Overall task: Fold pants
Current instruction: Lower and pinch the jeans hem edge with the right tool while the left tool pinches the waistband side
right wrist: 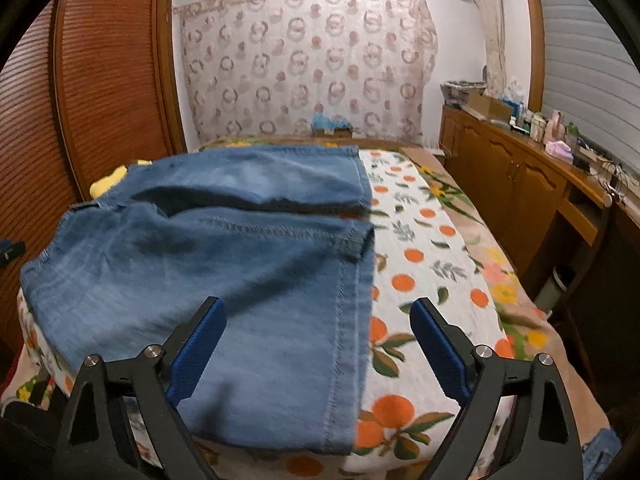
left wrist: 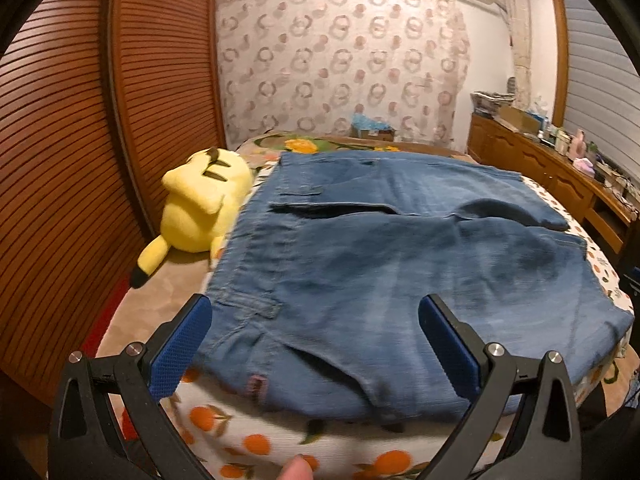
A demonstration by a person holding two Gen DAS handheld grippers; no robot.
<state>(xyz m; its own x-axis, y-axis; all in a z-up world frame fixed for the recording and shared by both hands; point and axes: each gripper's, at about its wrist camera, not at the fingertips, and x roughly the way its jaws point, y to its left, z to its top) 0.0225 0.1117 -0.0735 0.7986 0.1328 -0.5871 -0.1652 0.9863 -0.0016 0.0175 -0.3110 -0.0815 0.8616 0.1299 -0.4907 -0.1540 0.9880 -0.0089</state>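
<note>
Both claws, left claw point(left wrist: 316, 316) and right claw point(right wrist: 318, 320), gape wide above blue pants point(left wrist: 400, 264) on the bed point(right wrist: 420, 240).

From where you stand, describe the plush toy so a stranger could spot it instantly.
Start at the bed with the orange-print cover. Left of the jeans, against the slatted wooden doors, lies the plush toy. It is the only bright yellow thing there, with a black-tipped ear.

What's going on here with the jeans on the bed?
A person holds a gripper in each hand over blue denim pants spread on a bed with an orange-print blanket. The left gripper hovers open at the waistband end; the right gripper is open over the leg hems. Neither has gripped the fabric. A yellow plush toy lies beside the pants.
</note>
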